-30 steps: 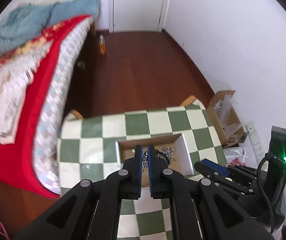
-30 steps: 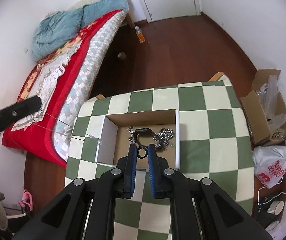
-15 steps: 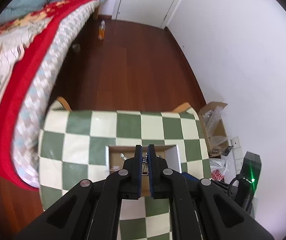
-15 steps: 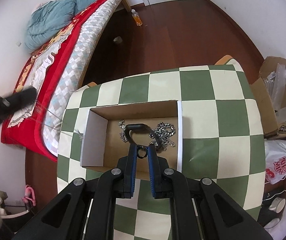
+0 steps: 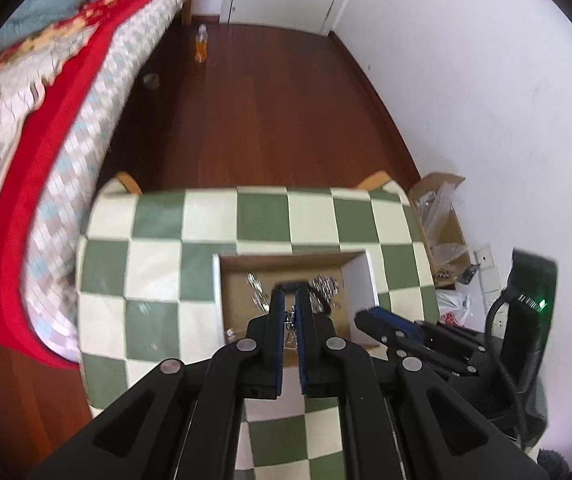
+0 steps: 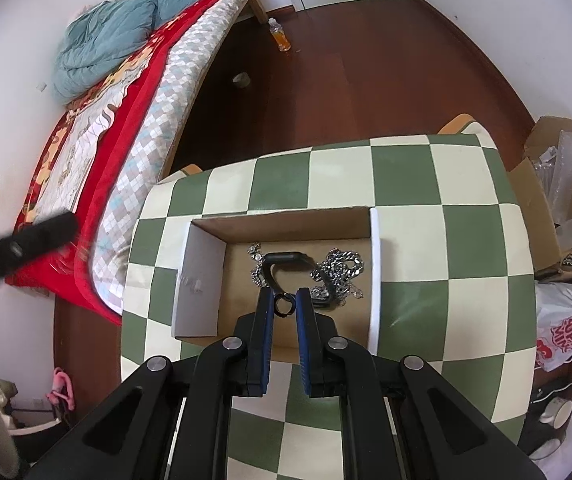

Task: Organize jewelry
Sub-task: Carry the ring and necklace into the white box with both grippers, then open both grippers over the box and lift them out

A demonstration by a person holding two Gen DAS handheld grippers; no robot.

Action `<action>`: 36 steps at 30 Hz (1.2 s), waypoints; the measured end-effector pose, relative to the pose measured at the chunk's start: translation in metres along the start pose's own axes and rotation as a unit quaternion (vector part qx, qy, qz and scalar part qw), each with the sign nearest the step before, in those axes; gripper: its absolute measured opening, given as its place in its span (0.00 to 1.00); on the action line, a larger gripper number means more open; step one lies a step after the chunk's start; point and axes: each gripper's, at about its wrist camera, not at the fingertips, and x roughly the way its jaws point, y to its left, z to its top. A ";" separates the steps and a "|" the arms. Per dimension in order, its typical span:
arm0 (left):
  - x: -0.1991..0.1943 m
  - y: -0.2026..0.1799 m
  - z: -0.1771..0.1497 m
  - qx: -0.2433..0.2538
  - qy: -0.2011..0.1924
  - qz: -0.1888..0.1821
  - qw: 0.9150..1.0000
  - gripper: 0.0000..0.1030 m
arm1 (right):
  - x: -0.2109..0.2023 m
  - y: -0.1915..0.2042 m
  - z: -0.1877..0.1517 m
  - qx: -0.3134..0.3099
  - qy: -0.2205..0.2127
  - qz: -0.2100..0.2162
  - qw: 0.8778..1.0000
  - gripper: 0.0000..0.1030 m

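An open cardboard box point(image 6: 290, 222) sits on a green-and-cream checkered table point(image 6: 482, 280). In it lie a black band point(image 6: 286, 258), a silver chain point(image 6: 342, 266) and small silver pieces point(image 6: 255, 250). My right gripper point(image 6: 284, 305) is shut on a small dark ring point(image 6: 283, 306) above the box's near side. My left gripper point(image 5: 290, 304) is shut on a thin silver chain point(image 5: 290, 320) that hangs between its fingers, above the same box point(image 5: 358, 276). The right gripper's fingertips point(image 5: 370, 318) show at the box's right in the left wrist view.
A bed with a red cover point(image 6: 97, 120) stands left of the table. A brown box with plastic bags point(image 6: 558, 200) and a white shopping bag point(image 6: 562, 332) lie on the floor at the right. An orange bottle point(image 6: 279, 38) stands on the wooden floor.
Both grippers have risen and drawn back a little over the box, each still shut on its piece. The left gripper's view has swung back toward the bed.
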 end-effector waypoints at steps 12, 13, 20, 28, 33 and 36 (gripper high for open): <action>0.065 0.023 -0.013 -0.068 0.090 -0.005 0.994 0.04 | 0.041 -0.009 -0.003 0.023 0.065 0.016 0.997 0.11; 0.067 0.023 -0.012 -0.065 0.095 0.006 0.993 0.04 | 0.042 -0.009 -0.002 0.022 0.066 0.013 0.998 0.12; 0.053 0.016 -0.002 -0.044 0.065 0.078 0.994 0.41 | 0.038 -0.012 0.008 0.027 0.073 -0.009 0.997 0.42; 0.035 0.014 -0.002 -0.018 0.029 0.163 0.986 1.00 | 0.015 -0.015 0.009 0.000 0.080 -0.089 0.993 0.89; 0.038 0.030 -0.027 -0.025 0.026 0.202 0.979 1.00 | 0.008 -0.016 -0.003 -0.015 0.082 -0.137 0.987 0.95; 0.042 0.038 -0.042 -0.036 0.032 0.207 0.977 1.00 | 0.010 -0.018 -0.012 -0.011 0.086 -0.142 0.986 0.98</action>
